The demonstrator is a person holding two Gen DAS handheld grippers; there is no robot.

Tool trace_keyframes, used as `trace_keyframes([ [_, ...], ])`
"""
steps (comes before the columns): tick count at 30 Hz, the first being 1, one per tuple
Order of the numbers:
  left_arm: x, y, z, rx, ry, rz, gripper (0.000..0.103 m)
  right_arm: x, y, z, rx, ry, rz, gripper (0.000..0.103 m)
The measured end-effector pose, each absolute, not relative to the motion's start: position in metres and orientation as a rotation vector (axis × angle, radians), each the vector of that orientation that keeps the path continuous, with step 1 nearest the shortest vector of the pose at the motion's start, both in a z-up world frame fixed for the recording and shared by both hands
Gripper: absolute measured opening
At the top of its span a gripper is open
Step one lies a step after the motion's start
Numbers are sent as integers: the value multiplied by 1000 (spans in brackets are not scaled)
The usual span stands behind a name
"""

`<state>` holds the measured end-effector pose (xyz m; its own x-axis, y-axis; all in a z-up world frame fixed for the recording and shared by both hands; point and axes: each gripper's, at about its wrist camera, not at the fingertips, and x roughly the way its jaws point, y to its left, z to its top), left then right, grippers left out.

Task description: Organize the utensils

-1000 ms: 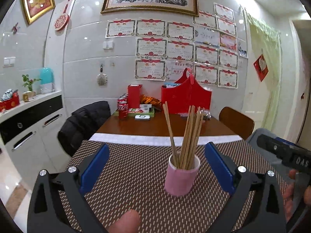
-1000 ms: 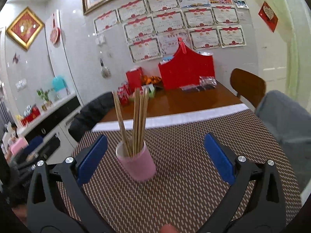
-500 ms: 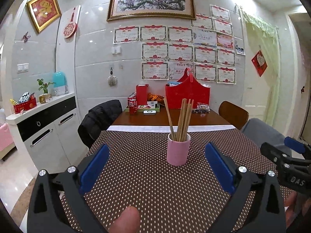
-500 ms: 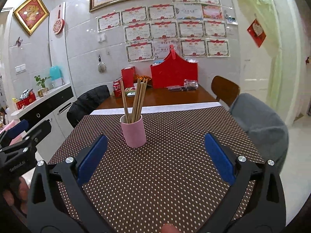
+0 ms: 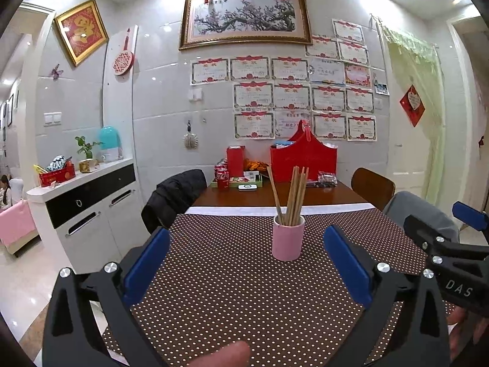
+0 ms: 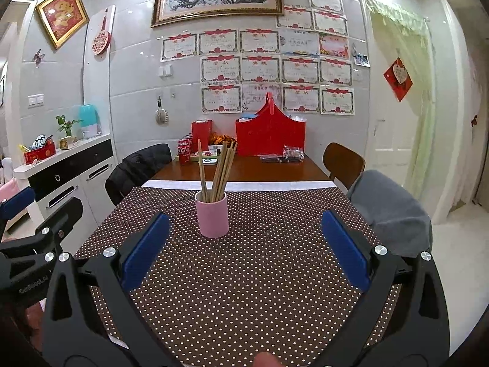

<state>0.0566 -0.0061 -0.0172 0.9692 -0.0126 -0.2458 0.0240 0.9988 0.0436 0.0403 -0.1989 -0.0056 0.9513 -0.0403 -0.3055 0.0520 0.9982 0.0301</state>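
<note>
Both my left gripper (image 5: 246,258) and right gripper (image 6: 244,244) gape wide, empty; the chopsticks (image 5: 290,197) at twelve o'clock could topple their pink cup (image 5: 288,238) if nudged.

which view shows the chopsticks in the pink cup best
The right wrist view: the chopsticks fan apart against the brown table, so single sticks separate above the pink cup. The left wrist view shows the chopsticks too, but bunched, overlapping the red bag.
</note>
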Motion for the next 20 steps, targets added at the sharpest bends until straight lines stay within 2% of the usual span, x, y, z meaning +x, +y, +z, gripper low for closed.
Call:
trace_keyframes([
  [20, 51, 2, -9, 10, 228, -22, 99, 36, -192, -3, 43, 305, -34, 98],
])
